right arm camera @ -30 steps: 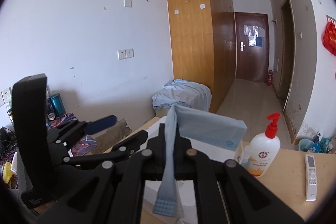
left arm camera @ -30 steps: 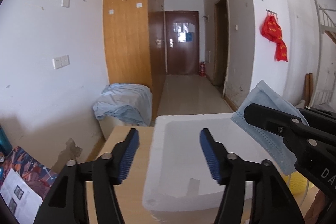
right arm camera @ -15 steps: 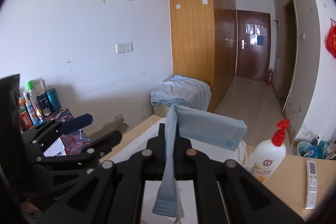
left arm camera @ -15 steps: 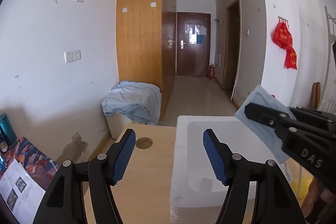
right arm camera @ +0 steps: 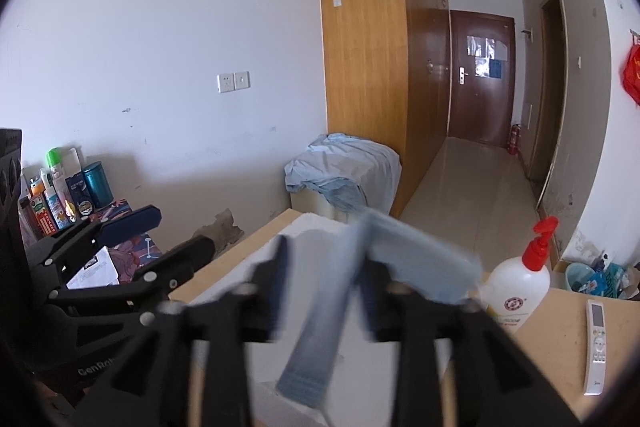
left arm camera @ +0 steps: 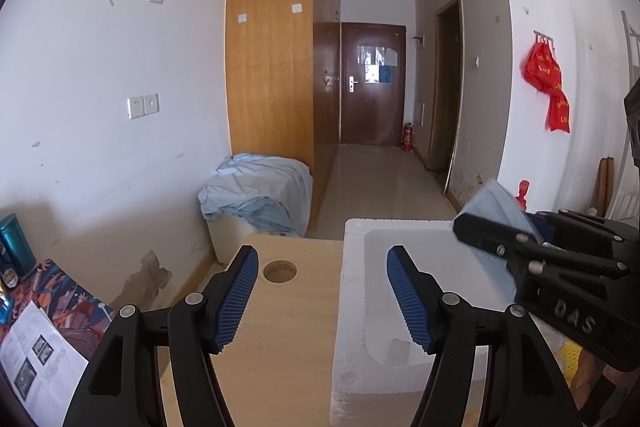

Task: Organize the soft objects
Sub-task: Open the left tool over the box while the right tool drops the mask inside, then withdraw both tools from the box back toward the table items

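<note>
A light blue face mask hangs blurred between the fingers of my right gripper, whose jaws are opening; its pads stand apart from the mask. The mask is over the white foam box. From the left wrist the mask shows behind a black finger of the right gripper above the box. My left gripper is open and empty, its blue pads straddling the box's left wall. It also appears at the left of the right wrist view.
The box sits on a wooden desk with a round cable hole. A white pump bottle and a remote lie right of the box. Bottles and papers crowd the low left side.
The right gripper's jaws, clamped on the mask before, have parted, and the mask now hangs loose and blurred between them. The left gripper stays open and empty.
</note>
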`<action>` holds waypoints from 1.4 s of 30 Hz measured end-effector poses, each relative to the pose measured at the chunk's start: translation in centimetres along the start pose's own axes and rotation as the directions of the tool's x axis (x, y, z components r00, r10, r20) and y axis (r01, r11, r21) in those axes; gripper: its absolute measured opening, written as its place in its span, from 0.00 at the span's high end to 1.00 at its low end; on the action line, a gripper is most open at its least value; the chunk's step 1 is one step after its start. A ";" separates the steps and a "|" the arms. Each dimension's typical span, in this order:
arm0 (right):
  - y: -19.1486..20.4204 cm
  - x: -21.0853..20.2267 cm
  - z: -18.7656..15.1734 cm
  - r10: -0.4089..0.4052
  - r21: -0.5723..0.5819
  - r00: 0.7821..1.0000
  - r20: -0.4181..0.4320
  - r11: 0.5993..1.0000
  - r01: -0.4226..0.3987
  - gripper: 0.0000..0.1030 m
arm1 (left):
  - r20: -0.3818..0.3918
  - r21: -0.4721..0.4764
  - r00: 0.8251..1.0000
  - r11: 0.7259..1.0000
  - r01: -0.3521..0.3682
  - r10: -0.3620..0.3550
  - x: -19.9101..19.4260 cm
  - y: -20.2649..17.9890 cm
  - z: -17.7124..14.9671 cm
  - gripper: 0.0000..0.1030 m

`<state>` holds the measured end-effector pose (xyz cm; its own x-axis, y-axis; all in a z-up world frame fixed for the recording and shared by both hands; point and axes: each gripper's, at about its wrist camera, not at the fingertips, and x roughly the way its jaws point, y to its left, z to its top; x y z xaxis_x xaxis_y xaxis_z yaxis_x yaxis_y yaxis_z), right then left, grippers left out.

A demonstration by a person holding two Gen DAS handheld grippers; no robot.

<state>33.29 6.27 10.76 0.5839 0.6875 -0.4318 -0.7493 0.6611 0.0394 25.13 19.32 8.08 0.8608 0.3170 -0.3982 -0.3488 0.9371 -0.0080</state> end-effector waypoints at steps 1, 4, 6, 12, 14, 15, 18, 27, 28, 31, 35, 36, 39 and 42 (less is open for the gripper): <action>-0.1 -0.1 0.0 -0.011 0.003 1.000 0.004 1.000 0.011 0.47 | 0.003 -0.006 1.000 1.000 -0.003 0.003 -0.1 0.2 0.0 0.34; -0.3 -0.6 0.1 -0.008 0.013 1.000 0.014 1.000 0.008 0.37 | 0.007 -0.013 1.000 1.000 -0.009 0.009 -0.3 0.3 0.2 0.34; -0.3 -0.8 0.1 -0.013 0.009 1.000 0.017 1.000 0.013 0.36 | 0.008 -0.016 1.000 1.000 -0.011 0.011 -0.4 0.4 0.3 0.34; -0.1 -0.9 0.1 -0.012 0.009 1.000 0.012 1.000 0.012 0.34 | 0.016 -0.015 1.000 1.000 -0.019 0.020 -1.0 0.6 0.3 0.34; -0.1 -1.0 0.1 -0.009 0.010 1.000 0.012 1.000 0.009 0.34 | 0.017 -0.017 1.000 1.000 -0.022 0.022 -1.2 0.6 0.3 0.34; 0.0 -1.0 0.1 -0.006 0.009 1.000 0.009 1.000 0.006 0.34 | 0.018 -0.019 1.000 1.000 -0.022 0.022 -1.3 0.7 0.3 0.34; -0.3 -0.4 -0.1 -0.009 0.019 0.999 -0.032 1.000 0.010 0.30 | 0.020 -0.023 0.999 0.999 -0.024 0.025 -1.4 0.8 0.5 0.34; -0.8 1.0 -1.2 0.007 0.060 0.988 -0.155 0.998 0.002 0.30 | 0.028 -0.028 0.999 0.999 -0.029 0.030 -2.3 0.9 0.3 0.34; -0.7 0.8 -1.3 0.007 0.057 0.988 -0.155 0.998 0.002 0.30 | 0.027 -0.026 0.999 0.999 -0.028 0.028 -2.3 0.8 0.3 0.34; -0.6 0.5 -1.4 0.007 0.047 0.989 -0.149 0.999 0.000 0.30 | 0.028 -0.023 0.999 0.999 -0.025 0.026 -2.3 0.6 0.4 0.34; -0.6 0.2 -1.5 0.010 0.043 0.990 -0.143 0.999 -0.004 0.30 | 0.031 -0.019 0.999 1.000 -0.022 0.022 -2.7 0.3 0.3 0.34; -0.7 0.1 -1.5 0.012 0.044 0.990 -0.140 0.999 -0.006 0.30 | 0.033 -0.020 0.999 1.000 -0.020 0.021 -2.8 0.3 0.3 0.34; -0.6 -0.3 -1.7 0.006 0.043 0.991 -0.135 0.999 0.000 0.30 | 0.034 -0.022 0.999 1.000 -0.020 0.021 -3.0 0.3 0.2 0.34; -0.7 -0.8 -1.8 0.004 0.046 0.992 -0.127 0.999 0.002 0.30 | 0.034 -0.024 0.999 1.000 -0.020 0.020 -3.4 0.3 0.1 0.34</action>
<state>32.82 4.73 9.47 0.5365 0.6463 -0.5426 -0.7329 0.6756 0.0800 22.11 18.58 9.49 0.8656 0.3410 -0.3666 -0.3744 0.9270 -0.0219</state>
